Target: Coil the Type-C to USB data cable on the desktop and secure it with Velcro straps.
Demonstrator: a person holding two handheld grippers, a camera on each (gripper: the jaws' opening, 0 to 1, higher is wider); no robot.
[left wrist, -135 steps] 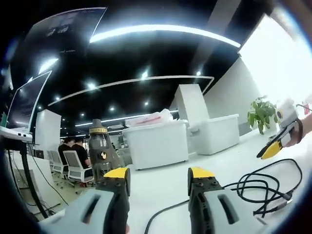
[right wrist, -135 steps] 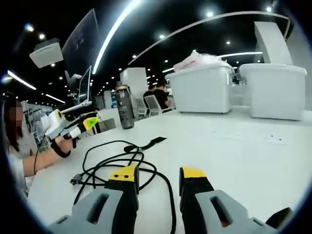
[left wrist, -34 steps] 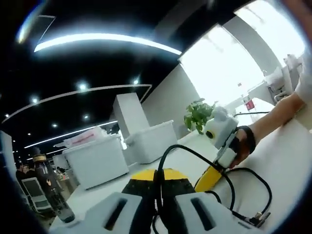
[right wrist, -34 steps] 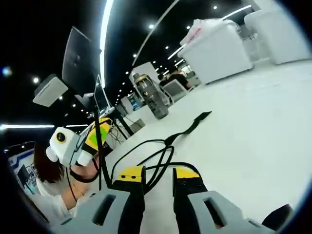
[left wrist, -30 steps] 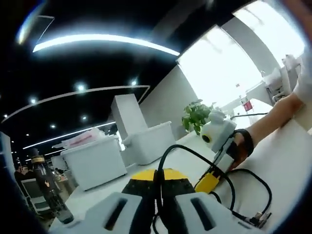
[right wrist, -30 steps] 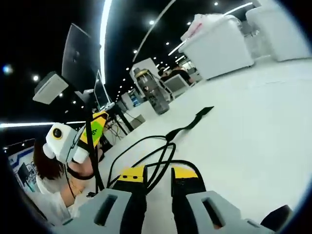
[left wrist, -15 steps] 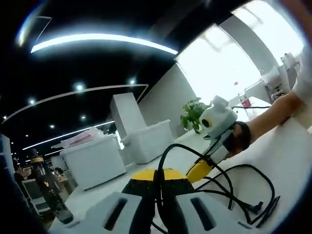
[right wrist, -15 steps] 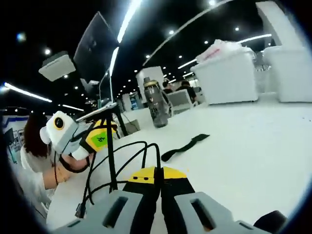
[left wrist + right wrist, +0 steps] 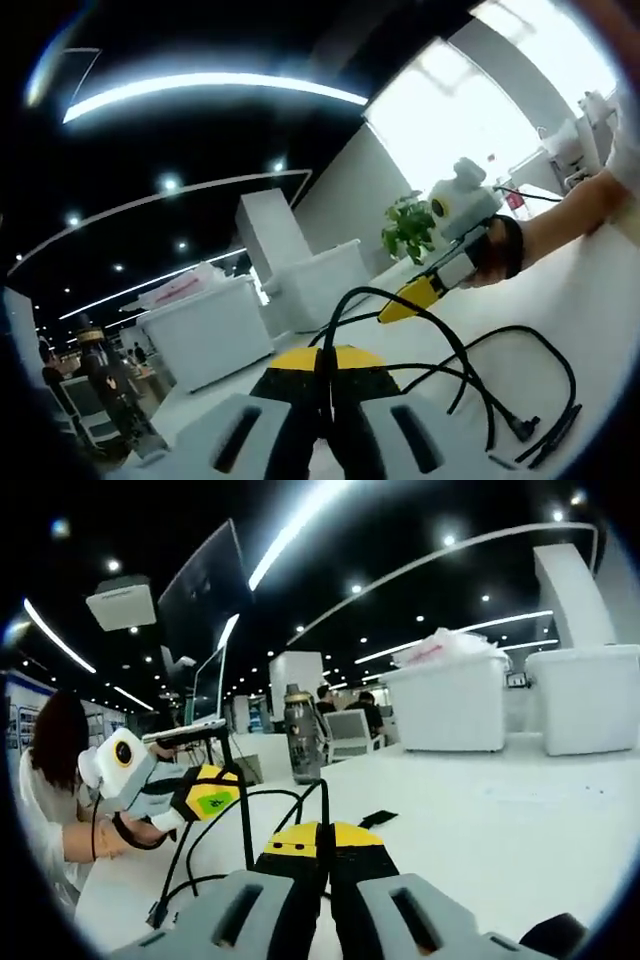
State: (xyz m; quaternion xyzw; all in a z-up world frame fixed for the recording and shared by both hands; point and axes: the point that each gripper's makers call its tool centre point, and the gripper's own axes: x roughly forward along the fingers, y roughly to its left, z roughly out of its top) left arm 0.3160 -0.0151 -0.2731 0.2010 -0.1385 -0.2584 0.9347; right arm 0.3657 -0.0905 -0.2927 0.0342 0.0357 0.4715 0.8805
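The black data cable [image 9: 470, 375] rises out of my left gripper [image 9: 322, 358], which is shut on it, and arcs over to the right. Its loose loops and a plug end [image 9: 525, 430] lie on the white desktop [image 9: 600, 330]. My right gripper [image 9: 393, 313] reaches in from the right in a person's hand, its yellow tip at the cable. In the right gripper view, my right gripper [image 9: 322, 835] is shut on the cable [image 9: 245, 820]. The left gripper [image 9: 235, 780] hangs at the left. A black Velcro strap [image 9: 378, 819] lies flat just beyond.
A dark bottle [image 9: 302, 738] stands at the back of the desktop [image 9: 520, 820]. Two white bins [image 9: 455, 705] sit behind it on the right. A person [image 9: 55, 770] is at the left. A monitor [image 9: 210, 685] stands on a side table, and a potted plant [image 9: 405, 225] is farther off.
The right gripper's jaws, slightly apart a second ago, have shut on the cable. It now sits higher in the left gripper view, with the cable lifted between the two grippers.
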